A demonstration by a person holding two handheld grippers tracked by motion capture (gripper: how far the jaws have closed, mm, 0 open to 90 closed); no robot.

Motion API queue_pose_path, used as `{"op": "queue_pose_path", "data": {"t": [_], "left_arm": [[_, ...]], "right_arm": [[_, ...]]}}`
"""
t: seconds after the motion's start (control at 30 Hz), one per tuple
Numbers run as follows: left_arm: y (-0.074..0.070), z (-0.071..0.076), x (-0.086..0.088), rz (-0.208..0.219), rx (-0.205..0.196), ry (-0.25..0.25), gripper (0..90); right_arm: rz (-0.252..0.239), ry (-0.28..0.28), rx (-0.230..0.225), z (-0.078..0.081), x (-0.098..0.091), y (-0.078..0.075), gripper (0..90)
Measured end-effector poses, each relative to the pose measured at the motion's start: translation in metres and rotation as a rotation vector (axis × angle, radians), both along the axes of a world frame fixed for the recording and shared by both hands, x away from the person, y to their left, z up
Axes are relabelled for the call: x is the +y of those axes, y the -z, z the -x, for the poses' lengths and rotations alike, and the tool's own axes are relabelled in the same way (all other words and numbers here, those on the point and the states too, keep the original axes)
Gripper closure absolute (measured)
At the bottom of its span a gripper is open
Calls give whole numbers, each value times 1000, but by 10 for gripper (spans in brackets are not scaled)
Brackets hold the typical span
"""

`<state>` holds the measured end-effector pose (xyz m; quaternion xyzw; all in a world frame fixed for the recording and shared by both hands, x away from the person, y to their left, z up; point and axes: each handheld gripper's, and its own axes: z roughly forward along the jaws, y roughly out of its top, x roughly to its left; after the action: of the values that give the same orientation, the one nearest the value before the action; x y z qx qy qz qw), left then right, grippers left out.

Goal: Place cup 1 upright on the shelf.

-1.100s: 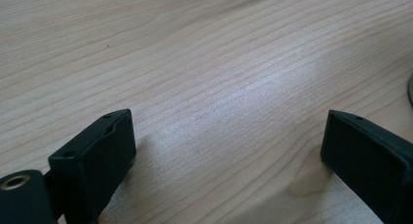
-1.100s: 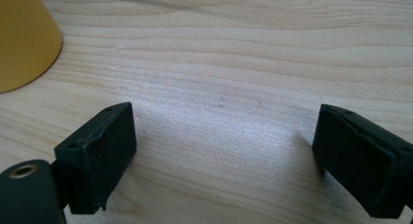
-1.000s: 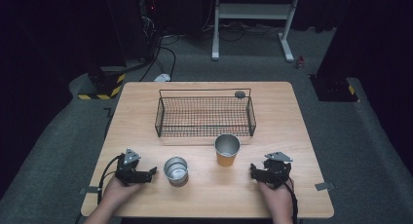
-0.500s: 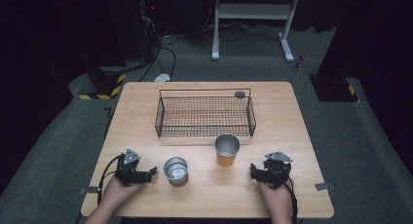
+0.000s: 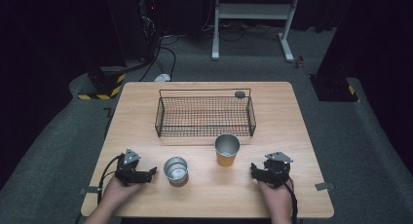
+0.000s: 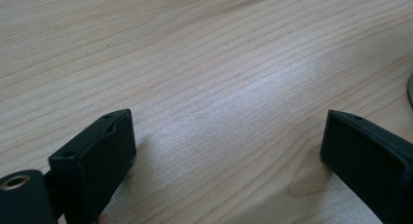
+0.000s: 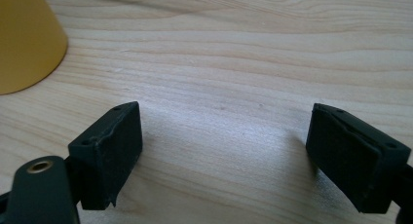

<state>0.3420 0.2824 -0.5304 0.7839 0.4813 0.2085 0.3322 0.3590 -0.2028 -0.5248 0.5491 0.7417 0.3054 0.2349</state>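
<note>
A silver metal cup (image 5: 176,170) stands near the table's front, left of centre. An orange cup with a silver inside (image 5: 227,149) stands to its right, just in front of the black wire basket (image 5: 204,116). My left gripper (image 5: 152,172) rests on the wood at the front left, jaws pointing toward the silver cup; it is open (image 6: 229,156) with bare table between the jaws. My right gripper (image 5: 253,171) rests at the front right, also open (image 7: 224,146) and holding nothing. The orange cup's side (image 7: 24,39) shows at the upper left of the right gripper view.
A small dark round object (image 5: 239,94) sits at the basket's far right corner. The wooden table (image 5: 292,117) stands on grey carpet. A white stand (image 5: 253,19) and cables lie on the floor beyond the table.
</note>
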Motion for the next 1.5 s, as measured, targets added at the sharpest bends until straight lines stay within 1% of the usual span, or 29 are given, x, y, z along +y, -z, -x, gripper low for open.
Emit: {"op": "queue_pose_path", "data": {"t": [0.03,0.1,0.13,0.2,0.23,0.33,0.37,0.43,0.47,0.53,0.57,1.0,1.03,1.17,1.37,1.4,1.43,1.5], "left_arm": [[0,0,0,-2,1,-1,64],[0,0,0,-1,0,-1,64],[0,0,0,-1,0,-1,64],[0,0,0,-3,2,-3,51],[0,-1,-1,-6,4,-18,41],[0,-1,-1,-14,7,-26,15],[0,-1,-1,-7,20,-37,7],[0,-1,-1,-7,20,-38,5],[0,-1,-1,-7,20,-39,5],[0,-1,-1,-8,19,-40,5],[0,-1,-1,-7,18,-41,5],[1,-1,0,-8,16,-40,3],[0,-1,0,-9,16,-43,3],[0,-2,0,-10,16,-45,2],[0,-2,0,-10,17,-44,2],[0,-2,0,-10,17,-44,2],[0,-2,1,-14,15,-43,2],[0,-1,1,-14,16,-44,3]], "right_arm": [[3,-17,-14,2,1,-1,132],[2,-20,-14,3,2,-1,132],[4,-35,-23,3,2,-2,132],[0,-43,-32,5,3,-4,132],[-2,-52,-45,6,5,-7,131],[-8,-66,-53,8,7,-9,131],[-19,-80,-61,10,10,-11,131],[-20,-83,-63,11,11,-13,131],[-26,-93,-75,12,14,-14,131],[-31,-98,-76,13,16,-15,129],[-34,-109,-84,14,19,-17,128],[-50,-163,-117,21,37,-20,104],[-54,-173,-129,22,41,-21,101],[-52,-187,-147,24,46,-23,98],[-55,-210,-164,24,54,-27,97],[-57,-218,-177,24,57,-29,97],[-64,-215,-176,24,59,-30,98],[-73,-227,-185,23,61,-32,98]]}}
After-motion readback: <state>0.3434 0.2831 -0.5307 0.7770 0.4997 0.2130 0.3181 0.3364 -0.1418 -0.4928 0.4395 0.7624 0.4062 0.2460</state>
